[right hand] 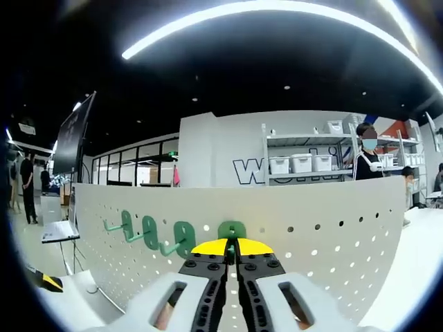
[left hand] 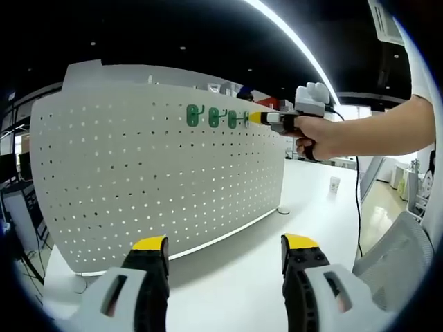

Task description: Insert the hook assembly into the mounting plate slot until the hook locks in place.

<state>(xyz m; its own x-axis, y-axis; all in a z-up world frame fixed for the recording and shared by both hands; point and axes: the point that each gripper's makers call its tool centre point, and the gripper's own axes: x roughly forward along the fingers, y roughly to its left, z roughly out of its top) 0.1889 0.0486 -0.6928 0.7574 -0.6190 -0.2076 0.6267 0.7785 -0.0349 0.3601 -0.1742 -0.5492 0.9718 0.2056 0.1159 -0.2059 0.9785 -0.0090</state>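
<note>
White pegboard (left hand: 138, 180) stands on a white table (left hand: 304, 200), seemingly in an office.

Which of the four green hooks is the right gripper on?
The end one of the row on the white pegboard, right above the right gripper. Its closed jaws meet at it; the other three hooks hang free beside it.

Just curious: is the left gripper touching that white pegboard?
Apart. The left gripper view shows the open left gripper over the table, well short of the pegboard.

Partly read on far wall (right hand: 228, 155) behind shelf (right hand: 304, 162): large outlined "W", further letters hidden. Nothing else legible.
</note>
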